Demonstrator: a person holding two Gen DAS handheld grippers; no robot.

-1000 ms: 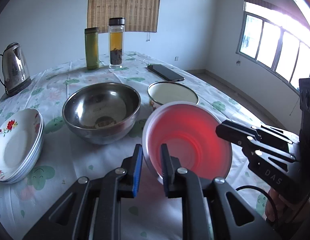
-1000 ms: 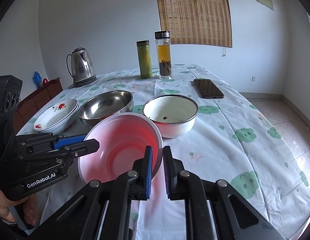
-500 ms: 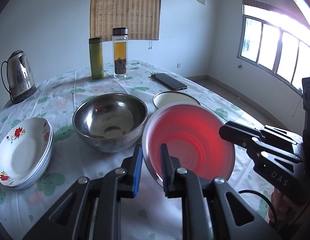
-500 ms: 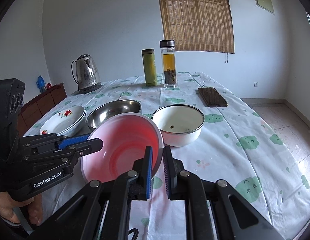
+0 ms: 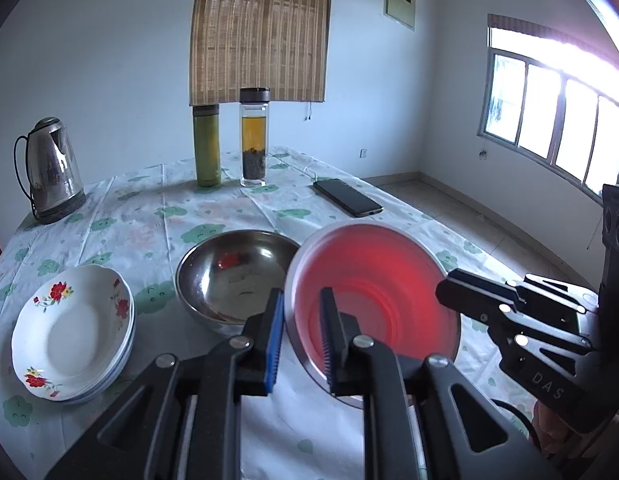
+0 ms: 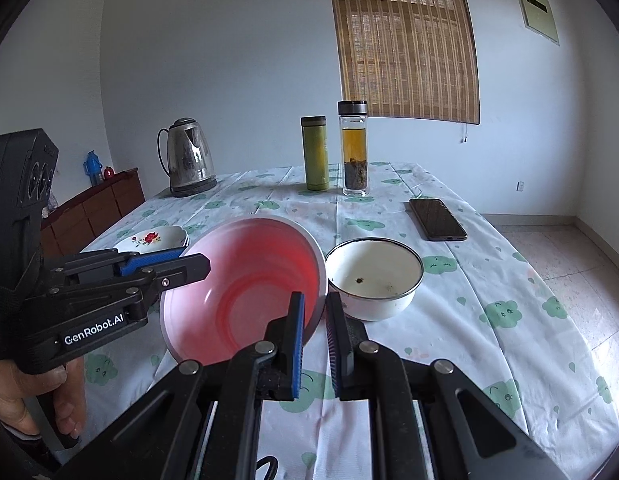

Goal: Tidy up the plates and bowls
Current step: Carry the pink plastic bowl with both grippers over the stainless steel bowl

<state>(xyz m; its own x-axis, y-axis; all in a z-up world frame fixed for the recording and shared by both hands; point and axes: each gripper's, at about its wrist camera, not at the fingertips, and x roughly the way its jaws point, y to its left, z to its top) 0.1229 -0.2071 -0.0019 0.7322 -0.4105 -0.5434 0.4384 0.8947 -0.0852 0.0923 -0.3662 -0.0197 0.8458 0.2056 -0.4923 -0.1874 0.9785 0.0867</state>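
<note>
A red bowl with a pale rim (image 5: 373, 292) (image 6: 245, 292) hangs tilted above the table, held from both sides. My left gripper (image 5: 301, 320) (image 6: 189, 260) is shut on its left rim. On the right rim my right gripper (image 6: 315, 316) (image 5: 445, 292) is shut as well. Just behind the red bowl on the cloth stands a steel bowl (image 5: 233, 276). A white enamel bowl (image 6: 373, 276) stands to its right and is hidden in the left wrist view. A stack of floral plates (image 5: 69, 332) (image 6: 153, 238) lies at the left.
Along the far side of the table stand a steel kettle (image 5: 49, 172) (image 6: 189, 160), a green flask (image 5: 207, 144) and a glass tea bottle (image 5: 253, 140). A phone (image 5: 347, 198) (image 6: 437, 220) lies near the right edge. A wooden cabinet (image 6: 89, 208) stands left of the table.
Both grippers have risen with the red bowl between them. It now hangs higher over the cloth and covers the white bowl in the left wrist view.
</note>
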